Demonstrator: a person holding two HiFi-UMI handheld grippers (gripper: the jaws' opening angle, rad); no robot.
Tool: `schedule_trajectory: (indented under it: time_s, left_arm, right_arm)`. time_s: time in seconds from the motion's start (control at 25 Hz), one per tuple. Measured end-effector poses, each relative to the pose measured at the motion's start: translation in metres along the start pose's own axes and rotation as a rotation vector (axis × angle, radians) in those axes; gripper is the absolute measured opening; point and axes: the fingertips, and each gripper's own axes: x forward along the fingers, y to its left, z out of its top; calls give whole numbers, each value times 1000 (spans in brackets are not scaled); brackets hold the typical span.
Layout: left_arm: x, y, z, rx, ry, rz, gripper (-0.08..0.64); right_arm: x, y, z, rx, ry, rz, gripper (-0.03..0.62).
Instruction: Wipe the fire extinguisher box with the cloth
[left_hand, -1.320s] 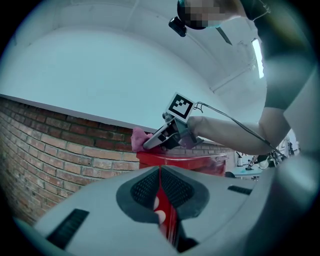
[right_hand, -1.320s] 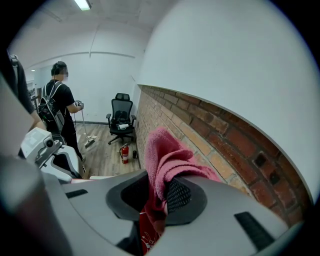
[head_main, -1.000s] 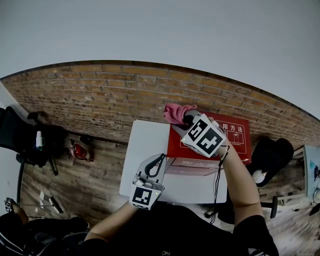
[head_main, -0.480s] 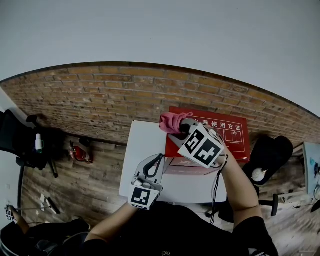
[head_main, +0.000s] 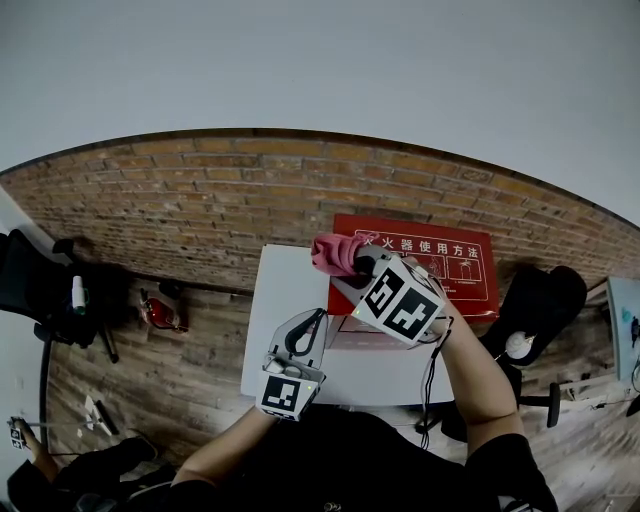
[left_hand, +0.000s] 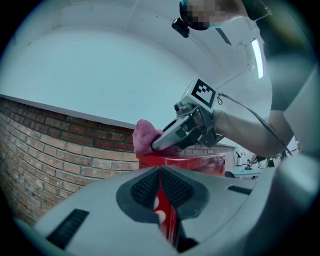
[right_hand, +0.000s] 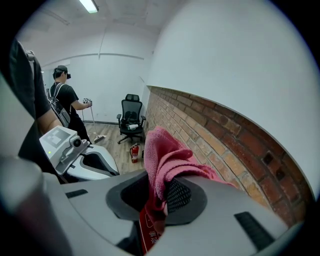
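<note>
Fire extinguisher box, red with white print on its lid, stands against the brick wall on the far side of the scene. A white table lies just near of it, between the box and the person. The right gripper reaches over the left end of the lid, its jaws clamped on a bunched pink cloth. The cloth rests on the lid's left edge, close by the wall. The left gripper hovers over the table, nearer and to the left. It points at the box's red front with its jaws closed together and nothing between them. It is apart from the cloth.
</note>
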Motion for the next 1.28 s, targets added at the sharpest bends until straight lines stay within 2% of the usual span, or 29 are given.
schedule_trajectory:
  time_s: [0.52, 1.28]
  left_arm:
    - [0, -1, 0, 11, 5, -9, 41]
    - [1, -1, 0, 20, -3, -9, 38]
  right_arm:
    - [-5, -4, -7, 47, -10, -2, 74]
    - [-29, -20, -38, 110, 2, -51, 74]
